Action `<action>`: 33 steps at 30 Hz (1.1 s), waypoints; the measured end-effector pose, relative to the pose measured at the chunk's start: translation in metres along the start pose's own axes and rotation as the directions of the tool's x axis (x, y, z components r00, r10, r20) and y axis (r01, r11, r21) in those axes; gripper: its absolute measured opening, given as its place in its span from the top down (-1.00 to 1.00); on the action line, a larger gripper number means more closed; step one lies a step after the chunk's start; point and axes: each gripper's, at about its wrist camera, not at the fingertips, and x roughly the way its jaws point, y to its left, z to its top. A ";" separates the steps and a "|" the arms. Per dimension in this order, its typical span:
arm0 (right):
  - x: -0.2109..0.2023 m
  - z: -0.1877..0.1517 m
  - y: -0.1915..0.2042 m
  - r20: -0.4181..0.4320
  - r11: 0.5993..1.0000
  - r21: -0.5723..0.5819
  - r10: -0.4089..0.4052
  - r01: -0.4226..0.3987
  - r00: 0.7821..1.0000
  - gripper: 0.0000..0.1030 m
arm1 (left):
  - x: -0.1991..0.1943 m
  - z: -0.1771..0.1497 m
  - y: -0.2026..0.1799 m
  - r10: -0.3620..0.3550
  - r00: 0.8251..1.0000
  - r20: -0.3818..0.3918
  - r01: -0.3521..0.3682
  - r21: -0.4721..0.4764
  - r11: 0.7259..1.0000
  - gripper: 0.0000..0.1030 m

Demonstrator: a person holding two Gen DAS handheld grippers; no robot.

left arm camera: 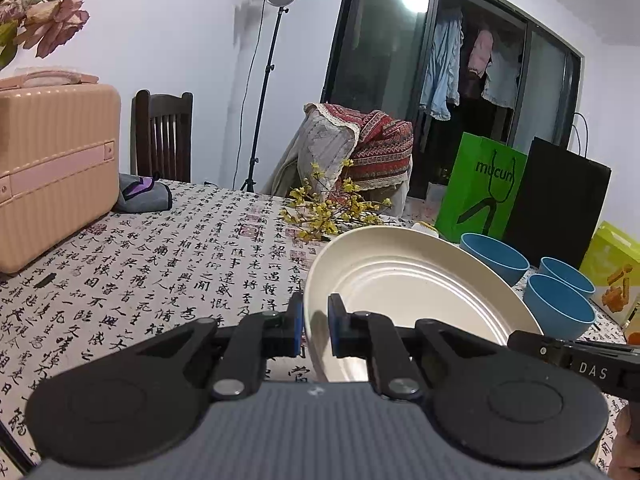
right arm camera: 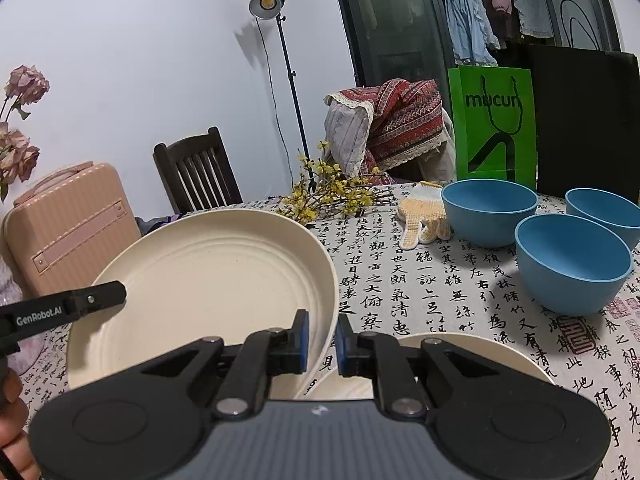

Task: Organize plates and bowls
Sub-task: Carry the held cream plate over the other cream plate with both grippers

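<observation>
A large cream plate [left arm camera: 412, 292] hangs tilted above the calligraphy tablecloth, held at opposite rims. My left gripper [left arm camera: 316, 328] is shut on its left rim. My right gripper [right arm camera: 322, 340] is shut on the right rim of the same plate [right arm camera: 216, 288]. A second cream plate [right arm camera: 480, 356] lies flat on the cloth under the right gripper. Three blue bowls [right arm camera: 488, 212] [right arm camera: 572, 264] [right arm camera: 604, 208] stand apart at the right; in the left wrist view they sit behind the held plate [left arm camera: 494, 258].
A pink suitcase [left arm camera: 56, 168] stands at the table's left. A yellow flower sprig [right arm camera: 328, 192] and a knit glove [right arm camera: 424, 216] lie mid-table. A green bag [right arm camera: 494, 124] and a black bag [right arm camera: 584, 120] stand at the far right edge. A wooden chair [left arm camera: 162, 136] and a lamp stand [left arm camera: 264, 92] stand behind the table.
</observation>
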 end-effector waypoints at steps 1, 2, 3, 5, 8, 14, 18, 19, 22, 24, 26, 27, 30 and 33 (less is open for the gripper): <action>-0.001 -0.001 0.000 0.002 1.000 -0.001 -0.002 0.002 1.000 0.75 | -0.001 -0.001 0.000 -0.003 1.000 0.000 0.003 -0.002 1.000 0.75; -0.002 -0.002 0.000 0.005 1.000 0.000 -0.003 0.003 1.000 0.75 | -0.002 -0.001 0.000 -0.006 1.000 0.001 0.006 -0.002 1.000 0.75; -0.003 -0.003 0.000 0.005 1.000 0.001 -0.004 0.004 1.000 0.75 | -0.003 -0.002 0.000 -0.009 1.000 0.003 0.009 -0.002 1.000 0.75; -0.005 -0.004 -0.001 0.005 1.000 0.004 -0.005 0.005 1.000 0.75 | -0.004 -0.003 0.000 -0.013 1.000 0.003 0.013 -0.003 1.000 0.75; -0.009 -0.007 -0.002 0.009 1.000 0.001 -0.011 0.011 1.000 0.75 | -0.005 -0.006 0.000 -0.026 1.000 -0.002 0.026 -0.006 1.000 0.75; -0.015 -0.012 -0.001 0.011 1.000 -0.009 -0.022 0.023 1.000 0.75 | -0.006 -0.012 -0.001 -0.037 0.999 -0.006 0.037 -0.010 0.999 0.75; -0.019 -0.014 -0.003 0.011 1.000 -0.009 -0.026 0.027 1.000 0.75 | -0.007 -0.015 -0.002 -0.042 0.999 -0.005 0.042 -0.007 0.999 0.75; -0.019 -0.015 -0.004 0.011 1.000 -0.008 -0.027 0.027 1.000 0.75 | -0.008 -0.015 -0.003 -0.043 0.999 -0.004 0.043 -0.006 0.999 0.75; -0.022 -0.016 -0.005 0.016 0.999 -0.006 -0.032 0.032 0.999 0.75 | -0.008 -0.017 -0.006 -0.046 0.999 -0.003 0.046 -0.002 0.999 0.75; -0.024 -0.018 -0.006 0.023 0.999 -0.010 -0.039 0.039 0.999 0.75 | -0.008 -0.019 -0.008 -0.048 0.999 -0.005 0.048 0.002 0.999 0.75; -0.026 -0.019 -0.006 0.026 0.999 -0.012 -0.046 0.046 0.999 0.75 | -0.008 -0.020 -0.009 -0.050 0.999 -0.012 0.051 0.006 0.999 0.75; -0.026 -0.019 -0.007 0.026 0.999 -0.011 -0.048 0.048 0.999 0.75 | -0.007 -0.020 -0.010 -0.053 0.998 -0.017 0.053 0.004 0.999 0.75; -0.029 -0.021 -0.010 0.026 0.998 -0.012 -0.056 0.056 0.998 0.75 | -0.006 -0.022 -0.011 -0.059 0.998 -0.023 0.059 0.001 0.998 0.75; -0.031 -0.024 -0.011 0.032 0.998 -0.013 -0.063 0.063 0.997 0.75 | -0.005 -0.023 -0.014 -0.061 0.998 -0.025 0.061 0.004 0.998 0.75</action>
